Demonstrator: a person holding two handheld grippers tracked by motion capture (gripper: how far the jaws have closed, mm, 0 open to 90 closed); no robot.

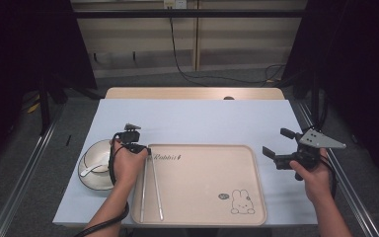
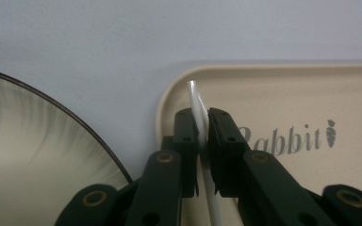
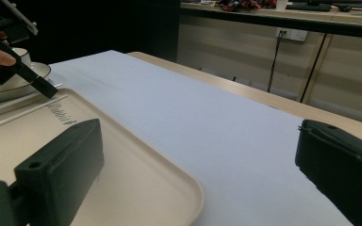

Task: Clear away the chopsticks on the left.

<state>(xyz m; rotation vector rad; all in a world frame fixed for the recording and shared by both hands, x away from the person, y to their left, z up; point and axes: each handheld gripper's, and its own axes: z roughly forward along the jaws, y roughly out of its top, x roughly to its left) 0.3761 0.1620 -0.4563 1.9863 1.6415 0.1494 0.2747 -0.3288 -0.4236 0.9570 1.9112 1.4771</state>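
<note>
Two white chopsticks (image 1: 150,185) lie along the left side of the beige tray (image 1: 256,197), their far tips near the corner by the printed word. The left gripper (image 2: 202,136) has its jaws clamped on one chopstick close to its far tip, just beside the bowl (image 1: 86,170) holding a spoon (image 1: 91,169). The right gripper (image 1: 275,144) hangs off the tray's right edge, jaws wide apart around nothing.

The tray (image 1: 202,197) is pale beige, with grey "Rabbit" lettering near its top-left corner and a line-drawn rabbit near its bottom-right. White chopsticks (image 1: 150,187) lie along its left edge. Left of the tray, the bowl (image 1: 91,158) is white with a dark rim. The tabletop (image 1: 197,121) is pale blue-grey.
</note>
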